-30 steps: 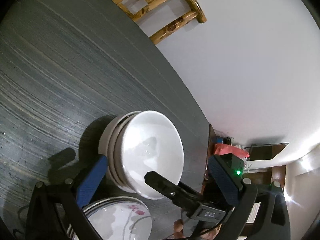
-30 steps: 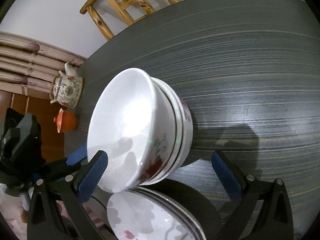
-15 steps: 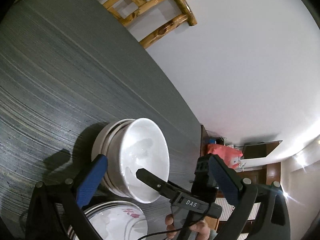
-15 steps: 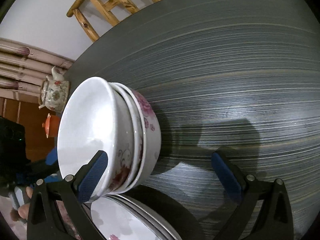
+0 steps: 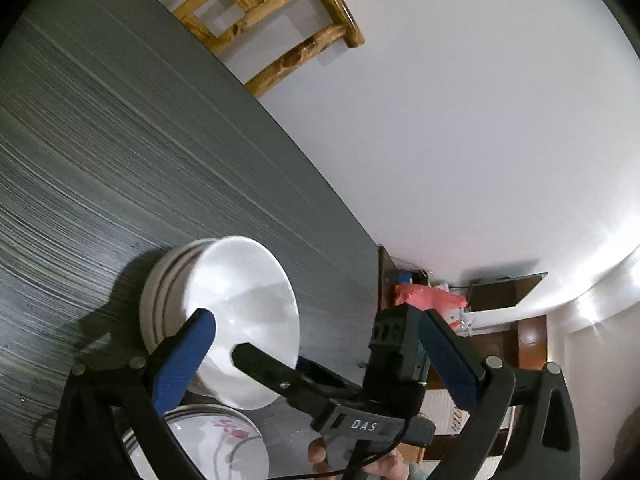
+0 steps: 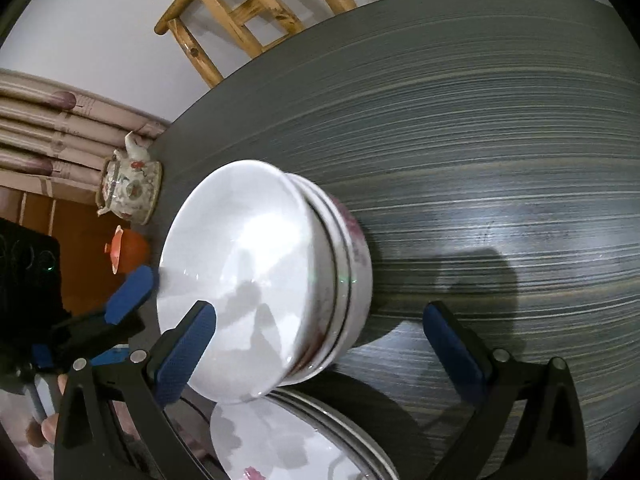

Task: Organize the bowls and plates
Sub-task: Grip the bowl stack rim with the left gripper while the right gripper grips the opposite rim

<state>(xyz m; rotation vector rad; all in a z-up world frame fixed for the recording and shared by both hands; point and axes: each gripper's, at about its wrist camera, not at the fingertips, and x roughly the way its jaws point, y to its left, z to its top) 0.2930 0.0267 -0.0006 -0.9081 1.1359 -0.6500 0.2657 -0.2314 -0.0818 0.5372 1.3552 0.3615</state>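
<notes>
A stack of nested white bowls stands on the dark grey table, the lower ones with pink flowers. A stack of floral plates lies just in front of it. My left gripper is open and empty, near the bowls' left side. My right gripper is open and empty, its jaws spread around the front of the bowl stack. The right gripper's black body also shows in the left wrist view.
A wooden chair stands at the table's far edge. A floral teapot sits near the table's left edge, with an orange lidded pot below it. A curtain hangs behind.
Both grippers shifted a little around the bowl stack. Both stayed open. The bowls and plates stayed in place.
</notes>
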